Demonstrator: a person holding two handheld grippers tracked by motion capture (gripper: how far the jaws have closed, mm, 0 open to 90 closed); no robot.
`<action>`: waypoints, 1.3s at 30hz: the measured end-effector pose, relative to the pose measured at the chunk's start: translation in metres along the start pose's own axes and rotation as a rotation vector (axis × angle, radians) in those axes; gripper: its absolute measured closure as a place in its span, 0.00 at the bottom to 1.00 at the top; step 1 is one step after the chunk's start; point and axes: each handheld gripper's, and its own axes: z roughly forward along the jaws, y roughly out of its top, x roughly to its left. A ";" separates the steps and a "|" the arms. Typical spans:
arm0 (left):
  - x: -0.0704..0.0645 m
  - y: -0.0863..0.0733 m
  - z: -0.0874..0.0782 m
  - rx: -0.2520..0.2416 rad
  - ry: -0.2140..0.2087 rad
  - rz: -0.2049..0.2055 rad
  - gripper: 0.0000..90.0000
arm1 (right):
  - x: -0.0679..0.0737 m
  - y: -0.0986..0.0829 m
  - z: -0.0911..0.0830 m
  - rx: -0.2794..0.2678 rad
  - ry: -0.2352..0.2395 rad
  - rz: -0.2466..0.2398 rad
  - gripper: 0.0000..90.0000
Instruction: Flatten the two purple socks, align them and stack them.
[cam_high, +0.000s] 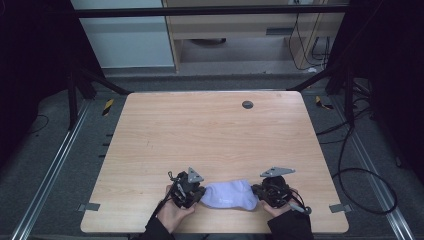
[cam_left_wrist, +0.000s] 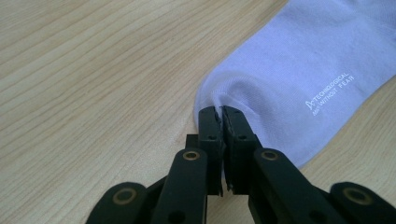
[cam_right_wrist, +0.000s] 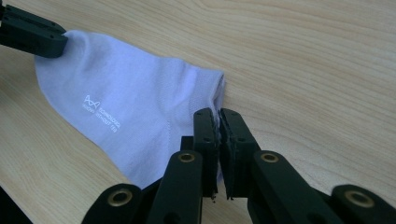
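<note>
Both claws, the left gripper (cam_high: 196, 191) at seven o'clock and the right gripper (cam_high: 265, 192) at five, are pinched tight on opposite ends of the pale sock (cam_high: 230, 195) at the table's (cam_high: 210, 130) six-o'clock edge, which looks light, limp, best held by its edges.

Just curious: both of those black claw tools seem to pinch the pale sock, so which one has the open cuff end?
The right gripper. Its fingers clamp the ribbed opening of the sock, while the left gripper pinches the closed, rounded end.
</note>
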 end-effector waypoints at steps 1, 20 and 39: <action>0.000 0.000 0.000 0.001 0.002 0.000 0.95 | -0.001 0.000 0.002 -0.001 0.003 -0.003 0.95; -0.016 0.004 -0.007 -0.170 0.014 0.055 0.84 | 0.006 -0.003 0.003 -0.140 0.035 -0.091 0.89; -0.019 -0.001 0.013 -0.148 -0.011 0.073 0.83 | 0.001 -0.010 0.023 -0.027 0.057 -0.115 0.96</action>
